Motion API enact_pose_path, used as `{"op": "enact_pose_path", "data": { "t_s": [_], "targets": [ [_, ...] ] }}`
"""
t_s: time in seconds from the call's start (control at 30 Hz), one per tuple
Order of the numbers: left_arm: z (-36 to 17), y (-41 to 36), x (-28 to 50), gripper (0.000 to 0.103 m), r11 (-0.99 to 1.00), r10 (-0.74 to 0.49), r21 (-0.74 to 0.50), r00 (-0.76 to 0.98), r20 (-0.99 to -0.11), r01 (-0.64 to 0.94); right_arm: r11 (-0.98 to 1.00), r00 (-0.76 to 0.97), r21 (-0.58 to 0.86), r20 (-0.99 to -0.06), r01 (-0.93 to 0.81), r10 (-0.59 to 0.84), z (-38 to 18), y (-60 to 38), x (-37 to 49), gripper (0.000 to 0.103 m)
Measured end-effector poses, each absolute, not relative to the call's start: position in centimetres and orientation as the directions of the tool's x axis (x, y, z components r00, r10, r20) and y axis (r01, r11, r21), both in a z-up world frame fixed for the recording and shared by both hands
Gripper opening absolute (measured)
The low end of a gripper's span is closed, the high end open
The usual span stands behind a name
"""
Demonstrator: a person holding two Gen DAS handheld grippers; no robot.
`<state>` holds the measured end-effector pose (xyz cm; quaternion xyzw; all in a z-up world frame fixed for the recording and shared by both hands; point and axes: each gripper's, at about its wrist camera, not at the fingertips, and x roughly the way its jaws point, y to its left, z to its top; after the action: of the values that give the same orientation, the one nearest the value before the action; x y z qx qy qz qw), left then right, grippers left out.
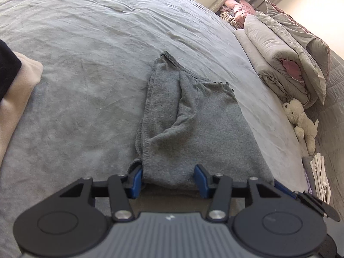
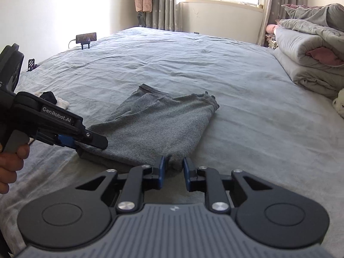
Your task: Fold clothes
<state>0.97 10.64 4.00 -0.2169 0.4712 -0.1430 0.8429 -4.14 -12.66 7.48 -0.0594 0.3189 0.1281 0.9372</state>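
A grey knit garment lies folded on the grey bed sheet, its narrow end pointing away from me. My left gripper has its blue pads on either side of the garment's thick near edge, pressing on the fold. From the right wrist view this same left gripper bites the near left corner of the garment, with a hand on its handle. My right gripper pinches the near right corner, and a small bunch of cloth stands between its narrow-set pads.
Folded grey quilts are stacked along the right side with a white plush toy beside them. Beige and black clothes lie at the left. A stack of white cloth sits near right. A phone on a stand is at the far left edge.
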Motion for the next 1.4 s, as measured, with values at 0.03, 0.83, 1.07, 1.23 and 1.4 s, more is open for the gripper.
{"op": "enact_pose_path", "data": {
  "t_s": [0.03,0.83,1.07,1.23,1.4],
  "targets": [
    [4.1,10.4,0.8,0.044,0.867,-0.446,-0.496,0.518,-0.730,0.047,0.963,0.773,-0.059,-0.609,-0.265,0.175,7.6,-13.1,-4.2,0.000],
    [4.5,11.2,1.1,0.016,0.888,-0.400,-0.461,0.521,-0.754,0.014,0.929,0.707,0.356,-0.632,-0.096,0.316,5.6,-17.2,-2.0,0.056],
    [4.3,12.0,1.4,0.014,0.876,-0.408,-0.482,0.504,-0.761,-0.019,0.844,0.750,-0.134,-0.545,-0.520,0.375,5.5,-7.0,-7.2,0.056],
    [4.5,12.6,1.0,0.014,0.873,-0.412,-0.488,0.515,-0.752,-0.015,0.730,0.788,-0.374,-0.495,-0.572,0.365,3.3,-2.7,-8.2,0.056],
    [4.5,12.9,0.9,0.008,0.865,-0.431,-0.502,0.520,-0.737,0.006,0.674,0.792,-0.447,-0.486,-0.588,0.369,2.3,-1.0,-7.6,0.056]
  ]
}}
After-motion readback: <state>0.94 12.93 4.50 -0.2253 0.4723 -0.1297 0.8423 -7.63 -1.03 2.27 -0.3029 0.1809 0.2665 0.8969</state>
